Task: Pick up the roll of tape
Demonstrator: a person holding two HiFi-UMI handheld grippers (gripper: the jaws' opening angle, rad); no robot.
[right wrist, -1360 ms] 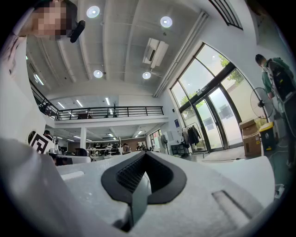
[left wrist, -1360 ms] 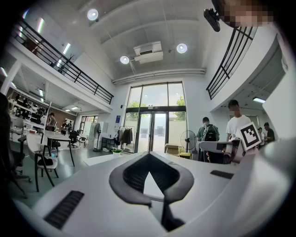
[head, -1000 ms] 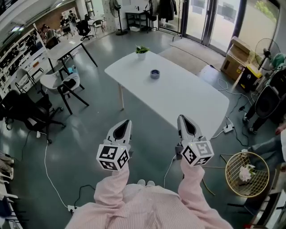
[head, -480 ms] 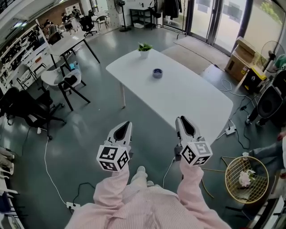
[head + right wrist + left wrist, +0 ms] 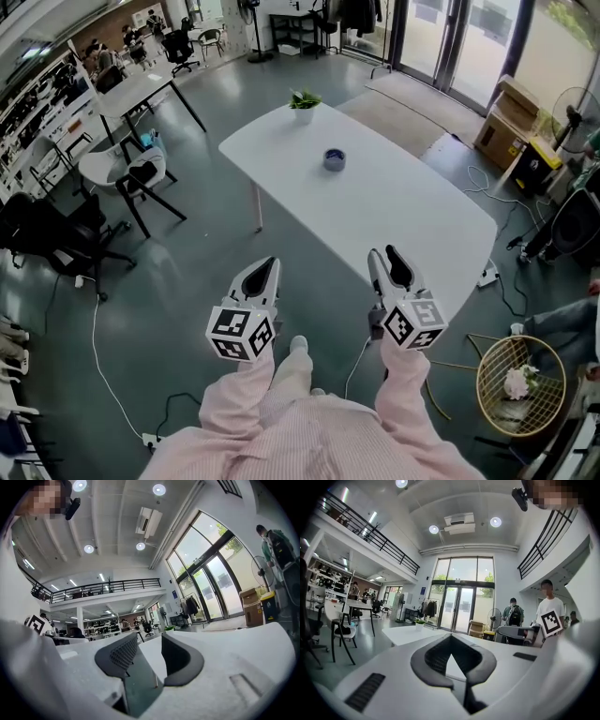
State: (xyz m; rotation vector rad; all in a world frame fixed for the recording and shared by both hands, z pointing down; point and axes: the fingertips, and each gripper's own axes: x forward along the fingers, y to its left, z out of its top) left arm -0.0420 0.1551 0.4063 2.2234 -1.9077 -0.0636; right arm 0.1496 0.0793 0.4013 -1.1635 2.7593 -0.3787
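1. Head view looks steeply down on a grey floor and a long white table (image 5: 412,220) running from far left to near right.
2. The roll of tape (image 5: 334,159) — a dark bluish ring lying flat — sits on the far part of the table. It is near a small potted plant (image 5: 304,100) at the far corner and well apart from both grippers.
3. The left gripper (image 5: 263,272) is held over the floor, near and left of the table, pointing toward it. Its jaws meet at the tips with nothing in them. The left gripper view shows only a small triangular gap behind the touching tips.
4. The right gripper (image 5: 394,260) points the same way, its tips showing against the table's near edge. Its jaws are opening and stand well apart, with nothing between them — only the table top beyond.
5. Each gripper carries its marker cube at the near end, above a pink striped sleeve (image 5: 253,384).
6. On the floor, a round wire basket (image 5: 520,384) stands near right and a black chair (image 5: 141,178) at far left.
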